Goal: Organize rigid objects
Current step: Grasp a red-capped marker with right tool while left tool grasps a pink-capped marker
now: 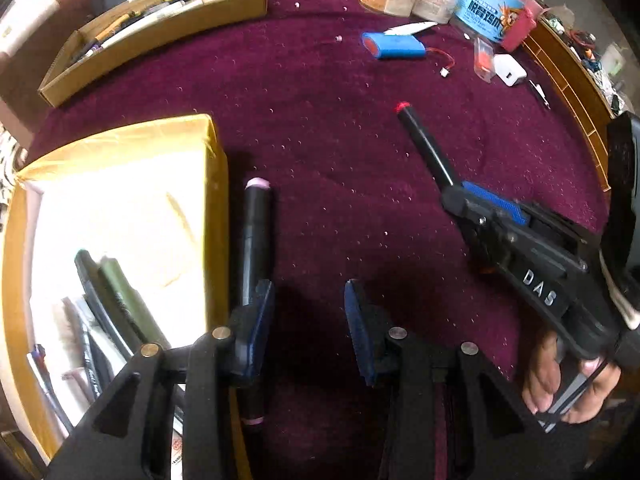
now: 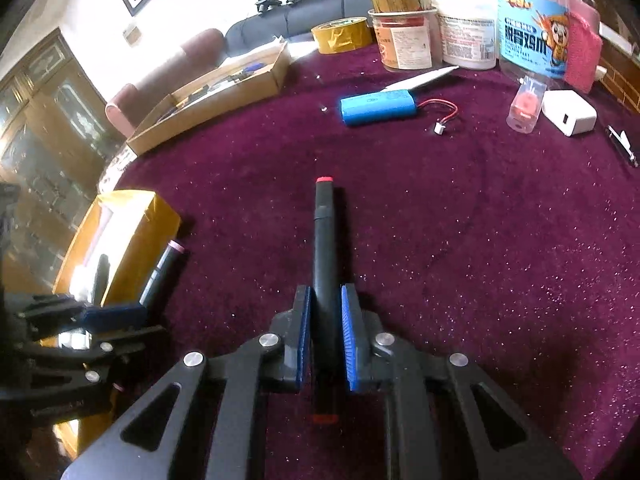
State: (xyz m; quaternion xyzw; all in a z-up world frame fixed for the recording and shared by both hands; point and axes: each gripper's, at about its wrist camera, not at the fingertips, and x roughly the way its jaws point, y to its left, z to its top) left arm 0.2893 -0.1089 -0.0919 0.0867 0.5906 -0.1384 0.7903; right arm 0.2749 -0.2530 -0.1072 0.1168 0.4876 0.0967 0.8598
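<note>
My right gripper (image 2: 326, 336) is shut on a black marker with red ends (image 2: 326, 248), held just above the purple cloth; it also shows in the left wrist view (image 1: 424, 144). My left gripper (image 1: 310, 332) is open. A black marker with pink ends (image 1: 256, 236) lies against its left finger (image 1: 256, 336), beside the yellow box (image 1: 212, 168). That box holds several pens and markers (image 1: 108, 300). In the right wrist view the pink-ended marker (image 2: 160, 276) leans by the yellow box (image 2: 136, 224).
A long cardboard tray (image 1: 160, 36) with pens sits at the back left. A blue battery pack (image 1: 394, 46) with red wire, a white charger (image 1: 509, 70), a small plastic vial (image 2: 526, 106), jars and tubs (image 2: 404, 36) and a tape roll (image 2: 342, 34) stand at the back.
</note>
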